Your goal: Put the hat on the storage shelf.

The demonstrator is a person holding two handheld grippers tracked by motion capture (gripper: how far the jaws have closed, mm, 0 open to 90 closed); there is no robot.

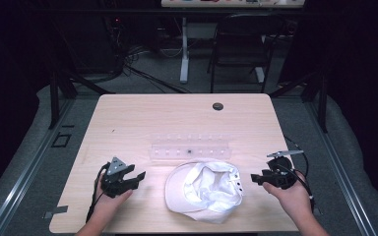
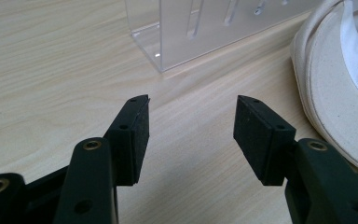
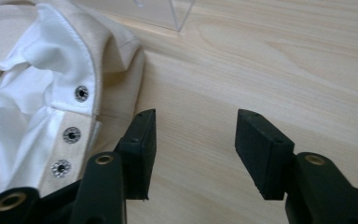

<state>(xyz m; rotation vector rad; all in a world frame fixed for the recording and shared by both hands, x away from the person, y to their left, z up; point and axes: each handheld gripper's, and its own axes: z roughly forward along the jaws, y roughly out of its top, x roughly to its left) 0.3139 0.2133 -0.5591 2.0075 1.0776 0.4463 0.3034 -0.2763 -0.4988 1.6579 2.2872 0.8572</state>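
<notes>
**Cap between both grippers, nothing gripped**

High view: cap (image 1: 204, 191) lies upside down near the front edge of the worktop (image 1: 128, 118), about mid-width. Clear rack (image 1: 191, 148) sits just behind it. Left gripper (image 1: 139, 176) is off the cap's left side, right gripper (image 1: 254, 178) off its right, near the right edge. Both point inward at the cap, both apart from it.

Left gripper view: jaws spread, bare wood between them. Cap brim (image 2: 328, 93) ahead right, rack corner (image 2: 161, 53) ahead. Brim stitching is readable here; from above it isn't.

Right gripper view: jaws spread, nothing between. Cap (image 3: 51, 84) ahead left with liner and three metal eyelets (image 3: 71, 135), detail the other views don't give. Rack corner (image 3: 179, 14) at top.

Risks, my read:
- soft fabric: a one-layer pinch on the liner would just pull it out, not lift the cap
- a low approach could shove the cap back into the rack and shift or tip it
- uneven pull from the two sides would let the crown fold
</notes>
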